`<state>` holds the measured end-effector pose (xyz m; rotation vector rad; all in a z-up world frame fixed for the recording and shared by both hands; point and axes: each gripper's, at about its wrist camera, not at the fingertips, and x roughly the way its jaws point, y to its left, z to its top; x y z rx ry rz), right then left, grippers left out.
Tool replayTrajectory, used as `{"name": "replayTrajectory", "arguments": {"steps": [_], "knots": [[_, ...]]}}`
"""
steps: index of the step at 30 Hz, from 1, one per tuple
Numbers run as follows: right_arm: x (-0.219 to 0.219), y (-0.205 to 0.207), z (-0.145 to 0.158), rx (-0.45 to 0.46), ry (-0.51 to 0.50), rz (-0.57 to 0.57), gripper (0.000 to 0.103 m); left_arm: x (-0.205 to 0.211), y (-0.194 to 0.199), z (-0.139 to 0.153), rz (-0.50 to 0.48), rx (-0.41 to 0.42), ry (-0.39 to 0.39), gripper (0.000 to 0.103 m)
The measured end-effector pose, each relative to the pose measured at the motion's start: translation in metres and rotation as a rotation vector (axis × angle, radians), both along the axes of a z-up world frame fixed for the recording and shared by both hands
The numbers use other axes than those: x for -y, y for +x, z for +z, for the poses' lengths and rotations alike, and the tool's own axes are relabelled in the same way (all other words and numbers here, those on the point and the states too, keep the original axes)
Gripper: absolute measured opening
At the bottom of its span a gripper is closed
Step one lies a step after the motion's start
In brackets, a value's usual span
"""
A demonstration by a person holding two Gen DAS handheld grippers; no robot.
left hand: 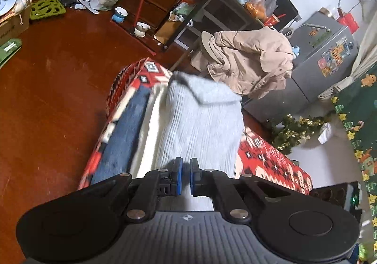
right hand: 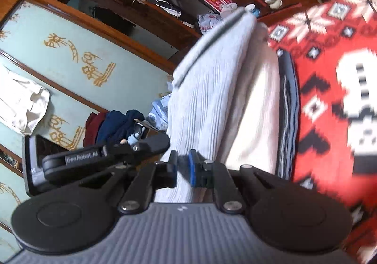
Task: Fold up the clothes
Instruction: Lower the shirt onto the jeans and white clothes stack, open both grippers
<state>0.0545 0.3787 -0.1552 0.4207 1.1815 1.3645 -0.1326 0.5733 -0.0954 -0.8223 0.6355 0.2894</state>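
the grey sweater (left hand: 200, 120) is held up by both tools, one at each near corner, so it hangs stretched out over the bed. i think it is held this way so it can be laid flat on the pile and folded neatly. under it lie a cream top (left hand: 148, 127) and blue jeans (left hand: 124, 132), stacked on the red blanket (left hand: 271, 165). they look already folded, so the sweater seems to be the next one for the pile.

the left gripper (left hand: 186, 176) has its fingers almost together, with only a thin strip of grey cloth between the blue pads (left hand: 179, 175). it is pinching the sweater's edge. the right gripper (right hand: 182, 168) does the same on its side: the pads (right hand: 192, 169) sit close, with grey cloth squeezed between them.

the pictures are blurry, so the far end of the sweater is hard to read. a fold or collar seems to flop over there.
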Motion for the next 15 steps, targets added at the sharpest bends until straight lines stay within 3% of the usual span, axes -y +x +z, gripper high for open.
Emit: {"name": "replayTrajectory", "arguments": {"steps": [3,7,11,14,15], "knots": [[0.016,-0.018,-0.003,-0.005,-0.002,-0.010,0.012,0.014,-0.018,0.003,-0.008,0.004,0.030,0.005],[0.038,-0.043,-0.006,0.022,-0.015,-0.017,0.013,0.037,-0.028,0.000,-0.036,-0.073,0.138,0.006],[0.060,-0.069,-0.006,0.062,-0.044,-0.017,0.014,0.050,-0.045,-0.006,-0.027,-0.104,0.168,0.006],[0.080,-0.093,0.006,0.150,-0.069,-0.009,0.031,0.071,-0.057,0.008,-0.040,-0.089,0.247,0.017],[0.087,-0.101,0.012,0.185,-0.077,-0.005,0.031,0.079,-0.060,0.013,-0.047,-0.082,0.274,0.019]]}}
